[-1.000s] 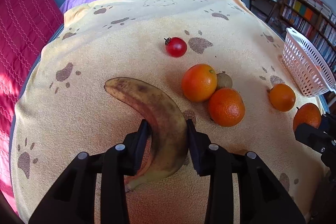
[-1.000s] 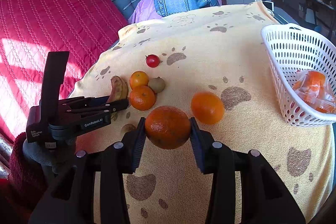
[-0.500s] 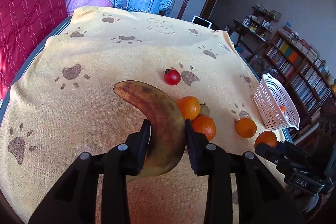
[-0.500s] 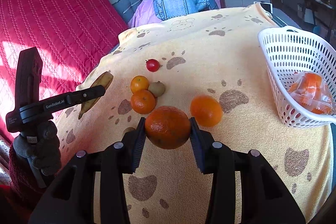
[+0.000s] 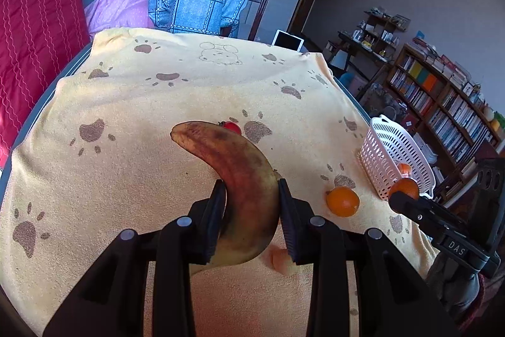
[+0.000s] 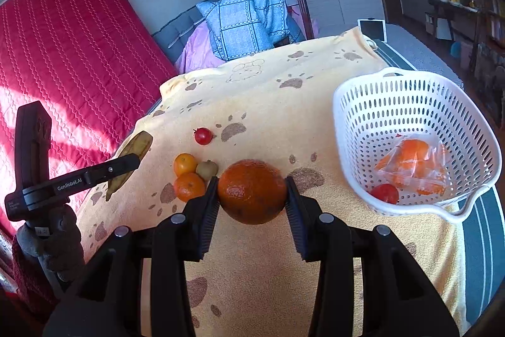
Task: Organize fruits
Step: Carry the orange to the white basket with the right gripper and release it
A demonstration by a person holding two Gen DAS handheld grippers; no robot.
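Above the paw-print blanket (image 5: 132, 166), the left gripper (image 5: 251, 210) pinches a brown banana (image 5: 243, 176) between its fingers. The right gripper (image 6: 252, 198) pinches an orange (image 6: 252, 191) beside the white basket (image 6: 350, 128).

Four oranges (image 6: 252, 191), one banana (image 5: 240, 179).

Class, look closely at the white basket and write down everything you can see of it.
The white basket looks like plastic, its walls and floor pierced with rows of small slots, with a rolled rim and a handle lip at its near end. It sits upright on the yellow paw-print blanket, near the right edge. Inside lie a clear bag of orange fruit and a small red fruit. No gripper touches it.
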